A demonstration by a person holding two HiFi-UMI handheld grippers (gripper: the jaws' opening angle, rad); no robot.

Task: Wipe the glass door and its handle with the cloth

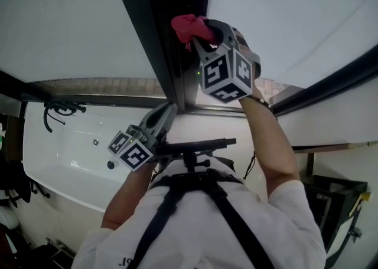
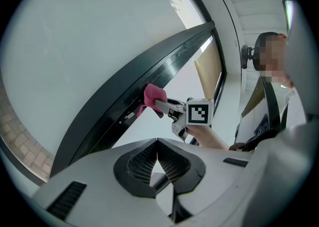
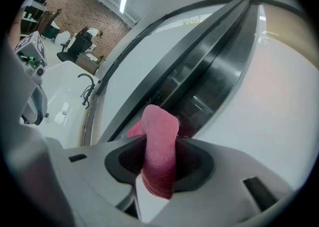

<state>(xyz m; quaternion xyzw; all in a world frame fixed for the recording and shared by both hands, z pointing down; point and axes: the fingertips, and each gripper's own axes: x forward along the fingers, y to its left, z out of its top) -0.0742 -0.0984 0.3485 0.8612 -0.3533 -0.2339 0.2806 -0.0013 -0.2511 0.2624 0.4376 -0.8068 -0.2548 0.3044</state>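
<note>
My right gripper (image 1: pixel 198 35) is raised and shut on a pink cloth (image 1: pixel 188 28), pressing it against the dark frame of the glass door (image 1: pixel 162 38). In the right gripper view the cloth (image 3: pixel 159 149) sticks out between the jaws and touches the dark door frame (image 3: pixel 199 96). The left gripper view shows the same cloth (image 2: pixel 152 95) at the frame, held by the right gripper (image 2: pixel 164 105). My left gripper (image 1: pixel 168 111) hangs lower, near my chest, shut with nothing in it; its jaws (image 2: pixel 157 157) meet in its own view. I cannot pick out a handle.
Frosted white glass panels (image 1: pixel 71 20) lie on both sides of the dark frame. A white bathtub (image 1: pixel 77 150) with a dark tap (image 1: pixel 59 108) sits below left. A black rack (image 1: pixel 339 203) stands at lower right. A brick wall (image 3: pixel 94 7) and chairs show far behind.
</note>
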